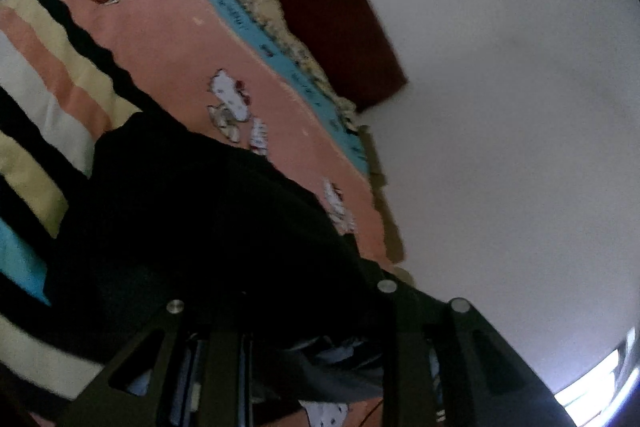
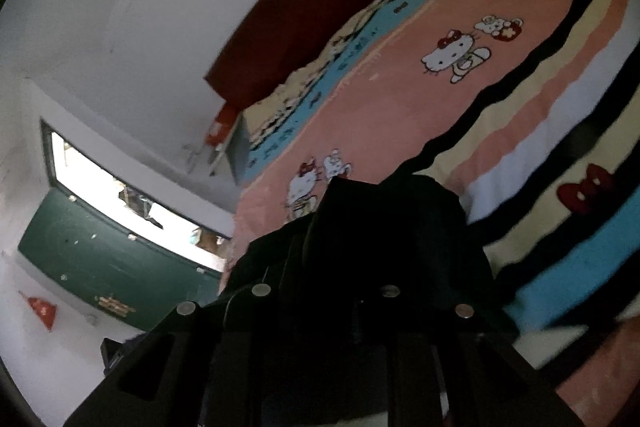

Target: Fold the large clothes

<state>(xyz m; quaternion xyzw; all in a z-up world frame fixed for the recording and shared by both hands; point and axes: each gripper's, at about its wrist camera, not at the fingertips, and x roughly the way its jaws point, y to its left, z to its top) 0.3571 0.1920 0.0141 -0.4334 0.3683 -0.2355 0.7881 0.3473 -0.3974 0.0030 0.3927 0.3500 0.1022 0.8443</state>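
A large black garment fills the lower left of the left wrist view and hangs from my left gripper, whose dark fingers close on the cloth. In the right wrist view the same black garment bunches over my right gripper, which is shut on it. Both grippers hold the garment lifted above a bed with a pink cartoon-cat blanket, which also shows in the right wrist view. The fingertips are hidden under the black cloth.
A dark red headboard stands against a white wall. The blanket has black, cream, white and blue stripes. A window and a green door are at the left in the right wrist view.
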